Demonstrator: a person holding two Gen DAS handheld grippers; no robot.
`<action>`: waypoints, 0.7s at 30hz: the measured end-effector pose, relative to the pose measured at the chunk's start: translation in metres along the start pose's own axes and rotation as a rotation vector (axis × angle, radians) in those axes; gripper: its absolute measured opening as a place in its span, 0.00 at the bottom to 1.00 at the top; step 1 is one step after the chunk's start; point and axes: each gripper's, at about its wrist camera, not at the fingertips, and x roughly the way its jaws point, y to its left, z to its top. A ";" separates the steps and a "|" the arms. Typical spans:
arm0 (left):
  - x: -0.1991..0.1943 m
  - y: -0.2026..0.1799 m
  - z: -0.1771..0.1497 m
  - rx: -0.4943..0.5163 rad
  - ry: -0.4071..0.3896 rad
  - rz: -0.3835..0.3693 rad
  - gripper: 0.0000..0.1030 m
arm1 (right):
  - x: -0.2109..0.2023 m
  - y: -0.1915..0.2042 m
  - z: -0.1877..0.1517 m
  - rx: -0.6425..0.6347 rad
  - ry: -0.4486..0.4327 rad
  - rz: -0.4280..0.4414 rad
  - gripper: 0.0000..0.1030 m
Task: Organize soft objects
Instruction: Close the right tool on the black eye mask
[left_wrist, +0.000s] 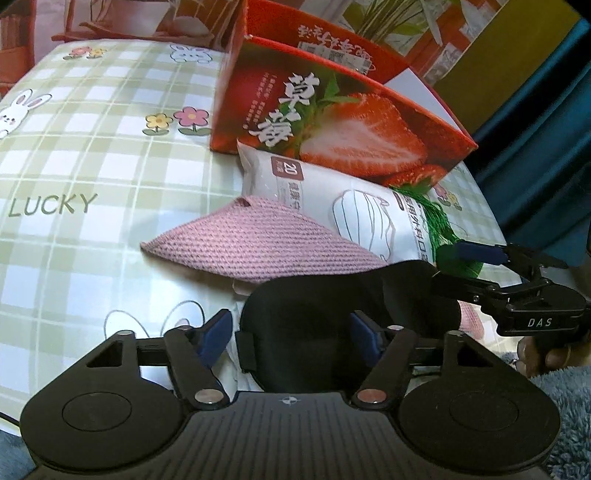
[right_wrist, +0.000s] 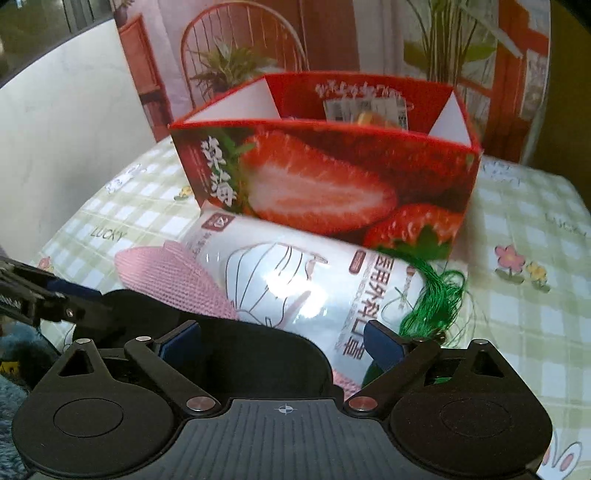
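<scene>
A black eye mask (left_wrist: 325, 314) (right_wrist: 258, 354) lies on the checked tablecloth, over a pink knitted cloth (left_wrist: 251, 243) (right_wrist: 166, 273). My left gripper (left_wrist: 290, 332) stands open around the mask's left part: the left pad is clear of its edge and the right pad is over it. My right gripper (right_wrist: 282, 345) (left_wrist: 461, 267) is open around the mask's other end. A white pack of face masks (left_wrist: 332, 199) (right_wrist: 295, 280) leans on the red strawberry box (left_wrist: 332, 122) (right_wrist: 325, 177). A green tassel (left_wrist: 439, 221) (right_wrist: 432, 299) lies beside the pack.
The open box holds a few packets (right_wrist: 365, 110). The green checked tablecloth (left_wrist: 92, 166) stretches left of the pile and right of the box (right_wrist: 524, 221). Blue fluffy fabric (left_wrist: 561, 398) lies at the near edge. A hand (left_wrist: 535, 354) holds the right gripper.
</scene>
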 end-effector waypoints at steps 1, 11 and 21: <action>0.000 0.001 0.000 -0.002 0.003 -0.002 0.65 | -0.001 0.000 0.000 -0.004 0.003 0.010 0.87; 0.008 0.006 -0.004 -0.035 0.042 -0.033 0.64 | 0.013 -0.001 -0.014 0.036 0.106 0.031 0.83; 0.000 0.007 -0.002 -0.036 -0.027 -0.058 0.31 | 0.008 -0.002 -0.010 0.053 0.090 0.072 0.63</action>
